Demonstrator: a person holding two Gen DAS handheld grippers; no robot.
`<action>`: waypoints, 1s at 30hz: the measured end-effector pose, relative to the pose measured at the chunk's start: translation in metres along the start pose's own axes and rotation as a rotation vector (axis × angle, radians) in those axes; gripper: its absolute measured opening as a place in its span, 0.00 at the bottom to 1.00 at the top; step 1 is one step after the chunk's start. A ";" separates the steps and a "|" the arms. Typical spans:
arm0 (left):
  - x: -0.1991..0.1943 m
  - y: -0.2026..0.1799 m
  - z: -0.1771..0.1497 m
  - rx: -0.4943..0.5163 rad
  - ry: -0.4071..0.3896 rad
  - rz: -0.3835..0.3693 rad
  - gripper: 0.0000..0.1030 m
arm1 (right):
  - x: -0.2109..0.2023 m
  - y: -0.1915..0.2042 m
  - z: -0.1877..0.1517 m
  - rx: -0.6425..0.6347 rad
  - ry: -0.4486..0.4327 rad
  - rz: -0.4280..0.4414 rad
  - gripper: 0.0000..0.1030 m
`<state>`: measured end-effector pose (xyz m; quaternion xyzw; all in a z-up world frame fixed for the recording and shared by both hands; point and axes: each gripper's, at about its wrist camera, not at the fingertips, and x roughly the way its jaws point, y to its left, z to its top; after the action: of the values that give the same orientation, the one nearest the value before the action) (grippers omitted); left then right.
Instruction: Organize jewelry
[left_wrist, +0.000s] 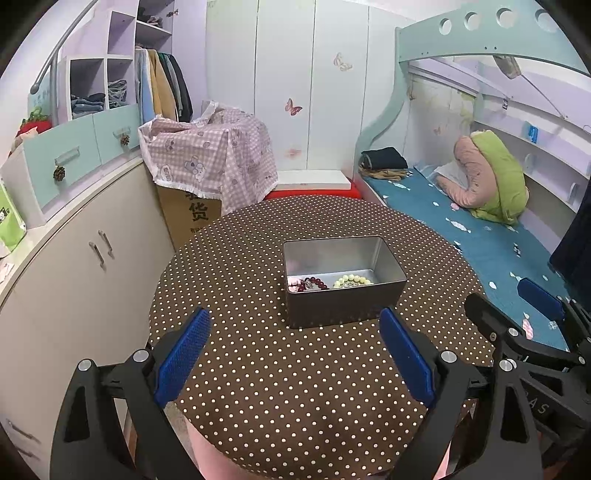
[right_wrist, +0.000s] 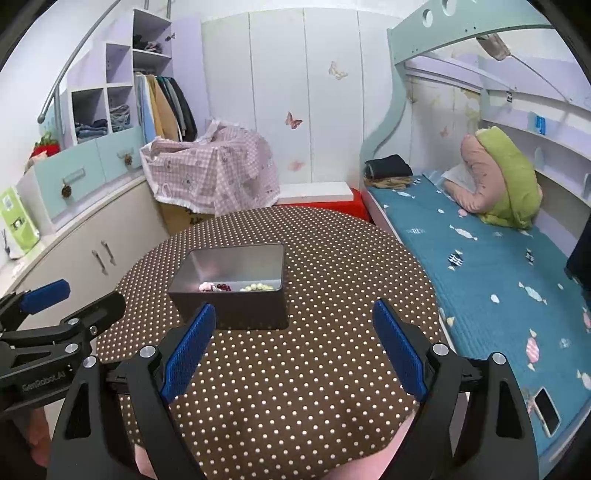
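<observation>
A grey metal tin (left_wrist: 343, 306) (right_wrist: 236, 306) stands open in the middle of a round table with a brown polka-dot cloth (left_wrist: 295, 387) (right_wrist: 295, 369). Inside lie a dark red bead bracelet (left_wrist: 314, 283) (right_wrist: 223, 286), a pale yellow-green bead bracelet (left_wrist: 352, 280) (right_wrist: 258, 286) and a small pink piece (right_wrist: 207, 286). My left gripper (left_wrist: 295, 350) is open and empty, held above the cloth just in front of the tin. My right gripper (right_wrist: 295, 347) is open and empty, in front of the tin and slightly to its right. Each gripper shows at the edge of the other's view.
A bed with a blue cover (right_wrist: 498, 280) runs along the right, with a phone (right_wrist: 546, 410) on it. A cream cabinet (left_wrist: 74, 266) stands at the left. A cardboard box under a pink checked cloth (left_wrist: 210, 162) and a red stool (left_wrist: 317, 192) stand behind the table.
</observation>
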<state>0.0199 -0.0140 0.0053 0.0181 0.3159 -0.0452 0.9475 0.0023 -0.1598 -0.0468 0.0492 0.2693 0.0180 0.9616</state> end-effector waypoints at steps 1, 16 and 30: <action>0.000 0.000 0.000 0.000 0.000 0.002 0.87 | 0.000 0.000 0.000 -0.001 0.000 0.001 0.82; -0.001 0.004 0.003 -0.001 0.022 0.016 0.87 | 0.000 0.005 0.004 0.001 0.004 0.006 0.82; 0.008 0.005 0.002 0.003 0.067 0.017 0.87 | 0.014 0.007 0.002 0.005 0.033 0.004 0.82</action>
<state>0.0283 -0.0097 0.0021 0.0234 0.3475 -0.0371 0.9367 0.0153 -0.1525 -0.0515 0.0517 0.2850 0.0202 0.9569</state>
